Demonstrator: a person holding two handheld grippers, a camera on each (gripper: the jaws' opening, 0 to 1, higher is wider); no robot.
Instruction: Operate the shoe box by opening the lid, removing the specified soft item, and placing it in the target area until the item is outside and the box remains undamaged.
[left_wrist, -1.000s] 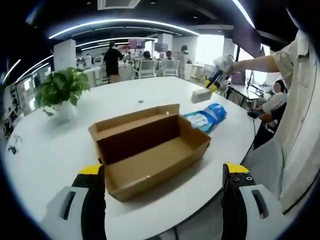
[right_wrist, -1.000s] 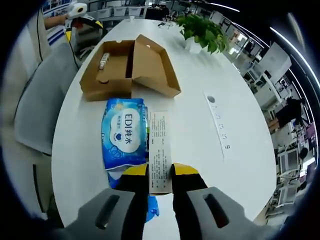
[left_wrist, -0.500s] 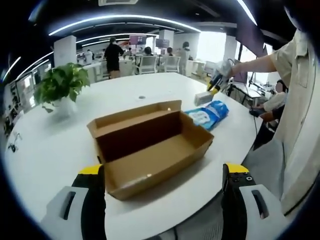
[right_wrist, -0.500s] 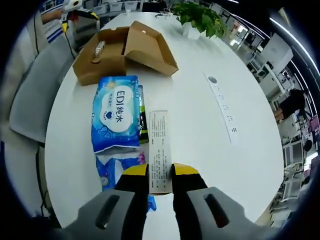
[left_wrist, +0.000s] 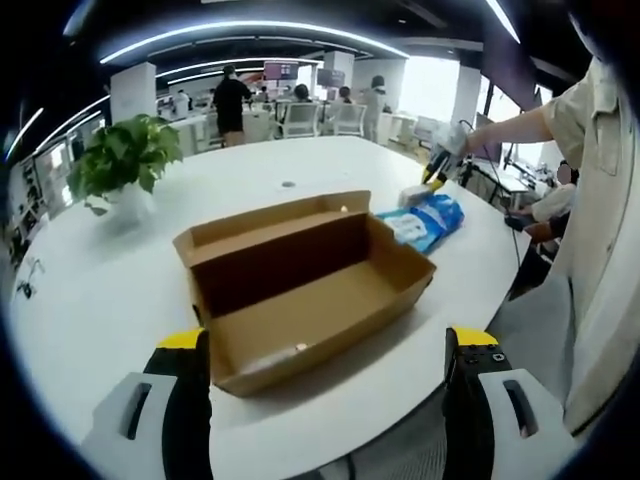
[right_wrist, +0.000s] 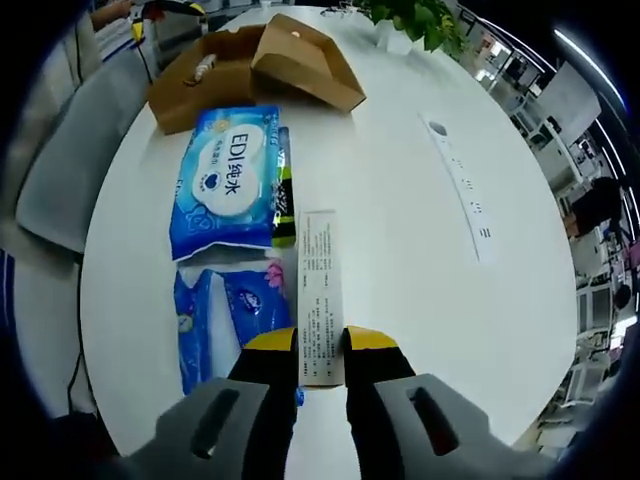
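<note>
Item out of the open box (left_wrist: 300, 290); placing step.
Your right gripper (right_wrist: 320, 345) jaws pinch a white pack (right_wrist: 320, 290); left gripper (left_wrist: 325, 345) jaws gape empty. Set it by the blue packs (right_wrist: 228, 180) at 11 o'clock.

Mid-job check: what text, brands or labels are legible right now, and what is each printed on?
"EDI纯水" on the big blue wipes pack lying on the table.
Fine print on the narrow white box held in the right claw: too small to read.
Print on the small blue packets: blurred.
Markings on the white strip: unreadable.
Cardboard shoe box: no print seen.
</note>
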